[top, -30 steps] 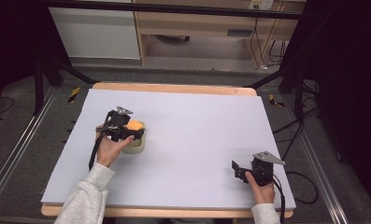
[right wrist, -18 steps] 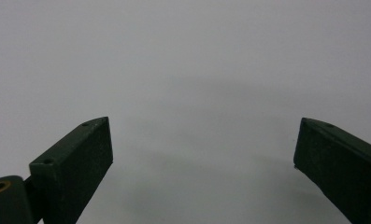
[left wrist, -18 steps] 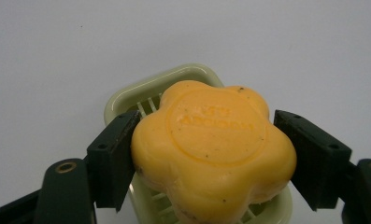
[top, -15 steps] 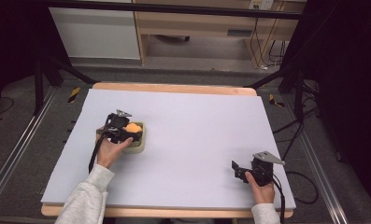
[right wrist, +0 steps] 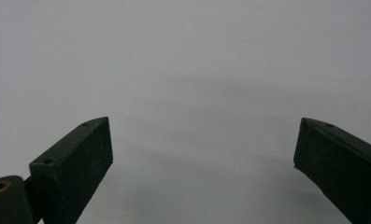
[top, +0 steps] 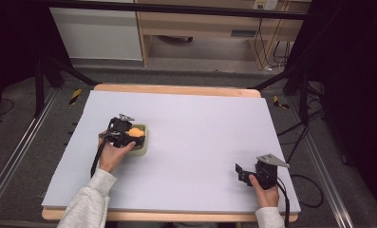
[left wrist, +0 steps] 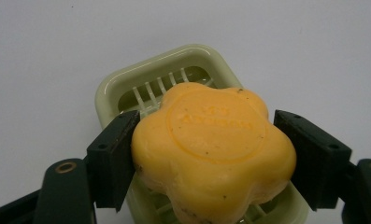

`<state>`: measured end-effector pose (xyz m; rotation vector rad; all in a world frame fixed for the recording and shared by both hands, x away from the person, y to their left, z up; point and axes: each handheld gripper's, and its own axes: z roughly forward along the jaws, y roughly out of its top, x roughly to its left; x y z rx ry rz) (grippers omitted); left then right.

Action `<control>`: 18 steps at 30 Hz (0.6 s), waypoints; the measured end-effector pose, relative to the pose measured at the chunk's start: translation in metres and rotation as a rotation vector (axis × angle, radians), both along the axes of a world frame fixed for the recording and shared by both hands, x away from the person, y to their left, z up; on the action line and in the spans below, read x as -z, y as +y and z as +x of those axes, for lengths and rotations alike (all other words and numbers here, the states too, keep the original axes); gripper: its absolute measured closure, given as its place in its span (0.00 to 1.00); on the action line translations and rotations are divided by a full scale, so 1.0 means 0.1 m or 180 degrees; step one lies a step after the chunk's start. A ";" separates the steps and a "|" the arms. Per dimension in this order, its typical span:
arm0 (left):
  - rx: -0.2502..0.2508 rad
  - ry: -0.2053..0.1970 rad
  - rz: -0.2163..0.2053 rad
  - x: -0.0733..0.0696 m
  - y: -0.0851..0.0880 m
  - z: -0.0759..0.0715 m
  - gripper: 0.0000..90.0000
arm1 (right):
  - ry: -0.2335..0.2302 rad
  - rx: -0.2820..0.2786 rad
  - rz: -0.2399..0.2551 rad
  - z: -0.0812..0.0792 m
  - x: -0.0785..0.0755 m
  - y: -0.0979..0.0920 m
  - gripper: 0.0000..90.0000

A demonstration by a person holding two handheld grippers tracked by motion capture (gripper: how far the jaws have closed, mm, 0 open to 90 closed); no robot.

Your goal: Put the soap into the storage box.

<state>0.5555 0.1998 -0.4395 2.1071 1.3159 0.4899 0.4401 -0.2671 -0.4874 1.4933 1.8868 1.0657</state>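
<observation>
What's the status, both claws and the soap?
Left claw shut on orange soap, over green dish. Right claw open, idle. Nothing in the way.

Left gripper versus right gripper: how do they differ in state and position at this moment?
The left gripper has its jaws closed on the orange flower-shaped soap above the pale green soap dish; the right gripper has its jaws wide apart with nothing between them. The left sits mid-left on the table; the right sits near the front right edge. Both have black jaws.

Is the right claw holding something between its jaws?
No, the right claw is open, with bare white table between its jaws.
</observation>
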 end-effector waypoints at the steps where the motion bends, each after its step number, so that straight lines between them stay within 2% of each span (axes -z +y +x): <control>1: -0.0010 -0.0005 -0.0006 0.01 0.00 0.00 0.28 | 0.0002 -0.0001 0.0000 0.00 0.00 0.00 0.06; 18: -0.0005 0.0008 -0.0028 0.07 0.02 -0.01 0.28 | 0.0001 -0.0010 -0.0025 0.00 0.00 0.00 0.06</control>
